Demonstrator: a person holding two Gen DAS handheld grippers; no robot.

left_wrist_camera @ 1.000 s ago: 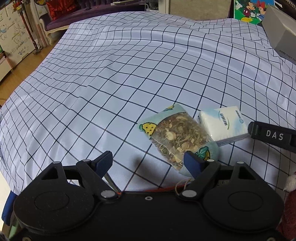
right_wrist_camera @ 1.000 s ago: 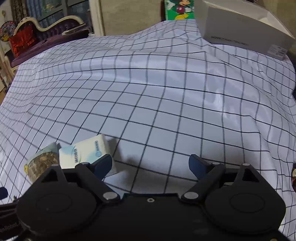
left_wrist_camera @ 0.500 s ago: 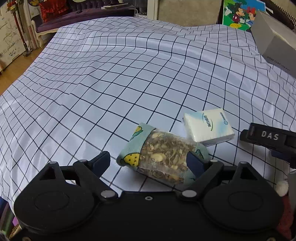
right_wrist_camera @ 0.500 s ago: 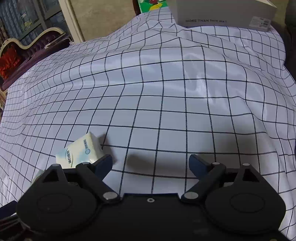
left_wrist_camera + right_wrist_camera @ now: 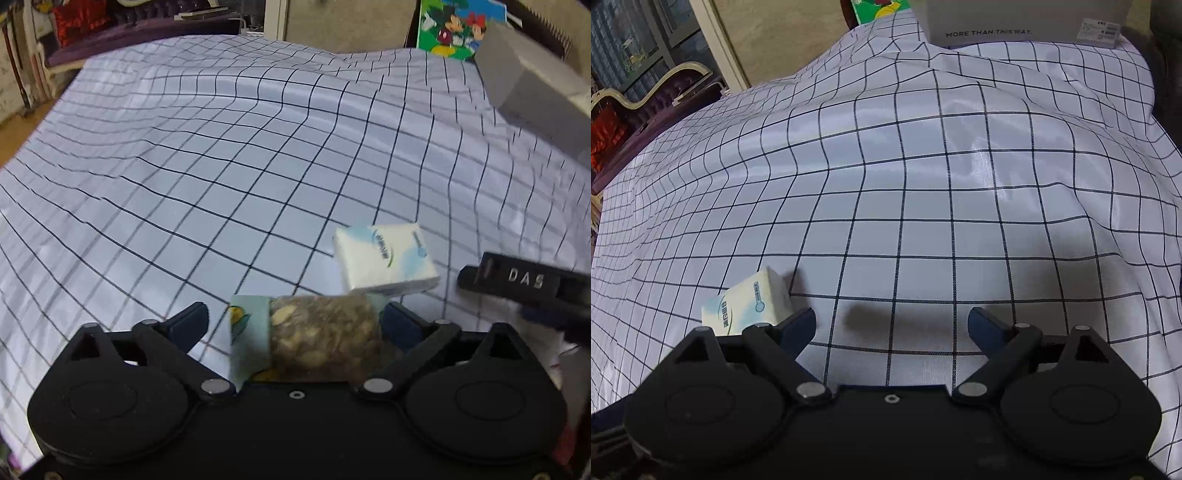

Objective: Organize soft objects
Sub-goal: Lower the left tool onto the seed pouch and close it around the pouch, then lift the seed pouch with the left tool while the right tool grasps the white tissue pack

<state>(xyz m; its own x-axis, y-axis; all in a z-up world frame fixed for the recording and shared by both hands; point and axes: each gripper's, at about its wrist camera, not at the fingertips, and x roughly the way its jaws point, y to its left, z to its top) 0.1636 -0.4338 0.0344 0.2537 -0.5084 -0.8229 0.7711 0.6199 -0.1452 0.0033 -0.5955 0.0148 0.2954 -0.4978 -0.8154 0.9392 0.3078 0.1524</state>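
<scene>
Left gripper (image 5: 293, 326) widens its jaws around a herb sachet (image 5: 314, 341) lying near on the checked cloth (image 5: 221, 177), seemingly lining up a grasp; its pads are not yet pressing. Just beyond, to the right, rests a tissue pack (image 5: 384, 256). Right gripper (image 5: 892, 328) hovers empty, jaws apart, beside that pack.

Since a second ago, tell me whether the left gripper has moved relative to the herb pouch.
Yes. The left gripper has closed in on the herb pouch, which now sits between its opening jaws; the tissue pack lies just beyond.
</scene>
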